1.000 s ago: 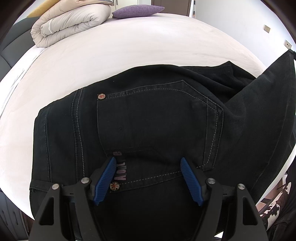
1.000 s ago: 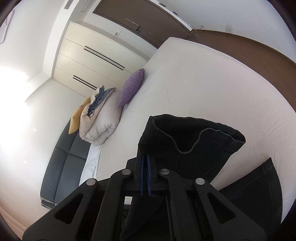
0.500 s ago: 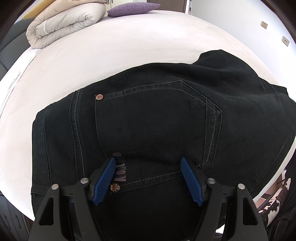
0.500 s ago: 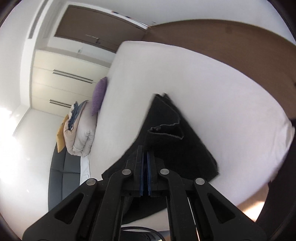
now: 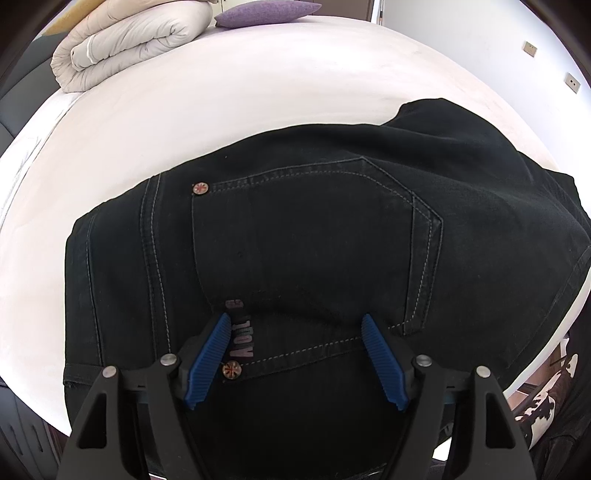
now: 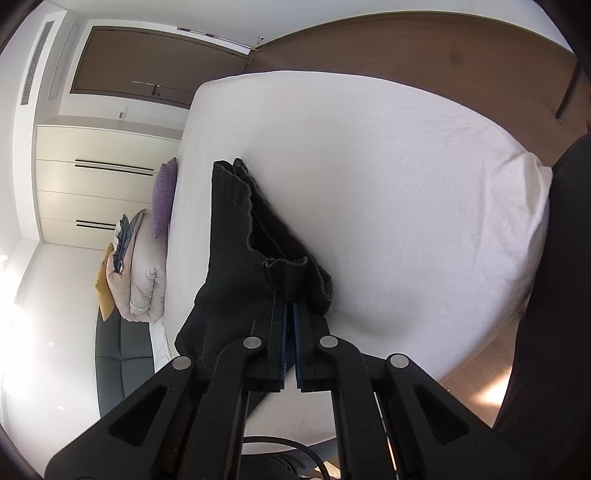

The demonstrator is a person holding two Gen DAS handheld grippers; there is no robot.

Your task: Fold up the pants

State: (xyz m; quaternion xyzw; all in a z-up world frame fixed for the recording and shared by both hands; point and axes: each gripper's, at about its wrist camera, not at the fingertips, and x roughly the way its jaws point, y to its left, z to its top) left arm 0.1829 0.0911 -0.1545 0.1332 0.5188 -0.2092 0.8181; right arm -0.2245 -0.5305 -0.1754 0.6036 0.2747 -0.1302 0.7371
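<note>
Lying across the lower half of the left wrist view, the pants point(image 5: 314, 236) sit on the bed point(image 5: 229, 99), legs seemingly doubled over, so folding looks partly done. The left gripper point(image 5: 295, 358) hovers, jaws apart; the right gripper point(image 6: 290, 347) has its jaws clamped on the hem. Bare sheet fills the upper frame.

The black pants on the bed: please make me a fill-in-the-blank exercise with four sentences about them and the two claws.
1. The left claw is ____ above the pants' back pocket.
2. The right claw is shut on the ____ of the pants.
3. The pillow at the far end of the bed is ____ in colour.
4. The folded duvet lies ____ the bed.

Missing words: open; hem; purple; on
</note>
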